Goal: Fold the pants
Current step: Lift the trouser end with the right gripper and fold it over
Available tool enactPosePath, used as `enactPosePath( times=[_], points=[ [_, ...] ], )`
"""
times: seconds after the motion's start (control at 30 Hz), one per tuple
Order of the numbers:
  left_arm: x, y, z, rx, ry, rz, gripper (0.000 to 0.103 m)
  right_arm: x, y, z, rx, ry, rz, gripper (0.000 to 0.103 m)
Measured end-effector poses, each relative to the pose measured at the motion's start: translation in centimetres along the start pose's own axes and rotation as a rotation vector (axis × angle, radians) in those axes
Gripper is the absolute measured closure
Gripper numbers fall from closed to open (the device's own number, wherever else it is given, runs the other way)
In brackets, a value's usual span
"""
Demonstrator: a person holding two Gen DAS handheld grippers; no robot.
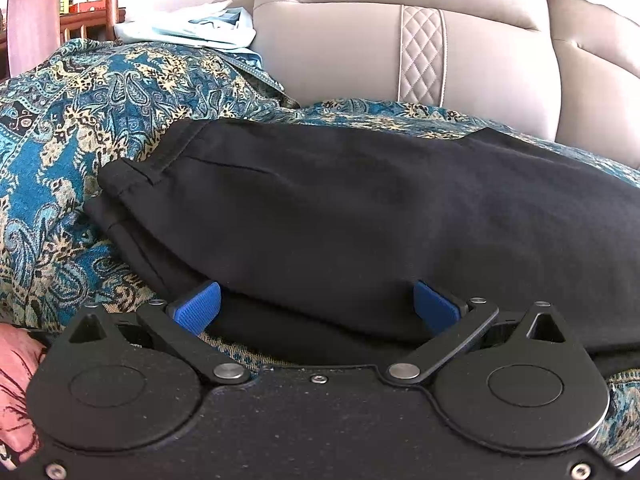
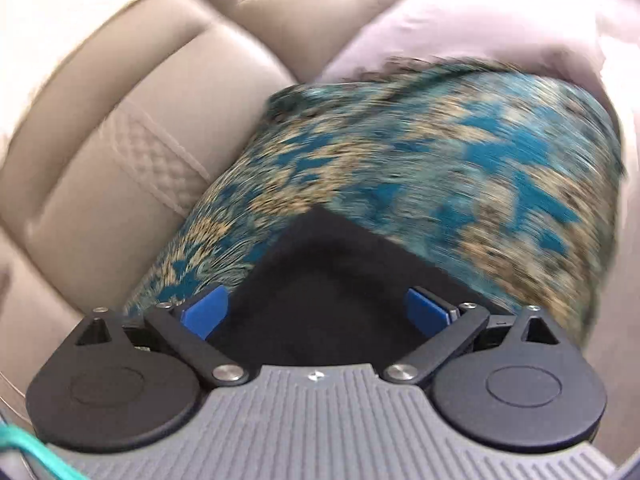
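Black pants (image 1: 360,208) lie folded on a teal paisley cover (image 1: 80,120) over a beige sofa. The waistband end with a belt loop points left in the left wrist view. My left gripper (image 1: 316,306) is open, its blue pads (image 1: 198,306) spread wide at the near folded edge of the pants, with cloth between them but not pinched. In the right wrist view, which is blurred by motion, a corner of the black pants (image 2: 316,280) lies between the spread blue pads (image 2: 206,312) of my open right gripper (image 2: 316,312).
The beige leather sofa back (image 1: 360,40) with a quilted strip rises behind the pants. Pale blue folded clothes (image 1: 192,28) sit at the back left. A hand (image 1: 18,380) shows at the lower left. A pale cushion (image 2: 460,28) lies beyond the cover in the right wrist view.
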State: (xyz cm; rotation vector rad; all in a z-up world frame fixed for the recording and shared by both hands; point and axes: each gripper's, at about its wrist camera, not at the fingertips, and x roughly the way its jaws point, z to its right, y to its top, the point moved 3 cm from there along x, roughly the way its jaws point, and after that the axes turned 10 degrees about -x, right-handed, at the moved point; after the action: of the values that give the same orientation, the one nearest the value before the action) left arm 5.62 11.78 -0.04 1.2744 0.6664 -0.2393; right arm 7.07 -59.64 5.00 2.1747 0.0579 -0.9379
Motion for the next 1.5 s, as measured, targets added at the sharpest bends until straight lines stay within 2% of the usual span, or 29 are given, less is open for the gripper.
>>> enactPosePath(
  times=[0.17,0.3,0.37,0.5,0.7,0.8,0.93,0.97,1.13,1.3,1.4,1.5],
  points=[
    [0.0,0.0,0.0,0.01,-0.01,0.003,0.0,-4.1,-0.7,4.5,0.086,-0.037,0.073,0.004],
    [0.0,0.1,0.0,0.016,-0.018,0.001,0.0,-4.9,-1.5,7.3,0.174,-0.046,0.072,0.007],
    [0.0,0.1,0.0,0.018,-0.02,-0.001,0.0,-4.7,-1.7,8.2,0.235,-0.022,0.071,0.008],
    [0.1,0.2,0.0,0.02,-0.022,-0.005,0.0,-3.9,-2.0,8.9,0.313,0.031,0.046,0.009],
    [0.1,0.2,0.0,0.021,-0.024,-0.003,0.0,-2.6,-2.7,7.9,0.266,0.048,-0.06,0.007],
    [0.1,0.2,0.0,0.022,-0.025,-0.002,0.0,-3.0,-3.3,8.2,0.334,0.145,-0.084,0.007],
    [0.1,0.2,0.0,0.022,-0.025,-0.001,0.0,-2.8,-4.1,9.1,0.455,0.328,-0.117,0.007],
    [0.1,0.2,0.0,0.022,-0.025,-0.002,0.0,-2.6,-4.2,8.9,0.461,0.34,-0.132,0.007],
    [0.1,0.2,0.0,0.022,-0.026,-0.001,0.0,-2.8,-4.0,7.3,0.359,0.299,-0.142,0.006],
    [0.1,0.2,0.0,0.022,-0.027,-0.001,0.0,-2.2,-3.1,5.1,0.235,0.209,-0.088,0.005],
    [0.1,0.2,-0.1,0.022,-0.026,-0.002,0.0,-1.8,-2.7,3.8,0.15,0.161,-0.046,0.009],
    [0.1,0.2,-0.1,0.022,-0.026,-0.002,0.0,-1.4,-2.7,1.9,0.025,0.103,-0.027,0.02]
  ],
)
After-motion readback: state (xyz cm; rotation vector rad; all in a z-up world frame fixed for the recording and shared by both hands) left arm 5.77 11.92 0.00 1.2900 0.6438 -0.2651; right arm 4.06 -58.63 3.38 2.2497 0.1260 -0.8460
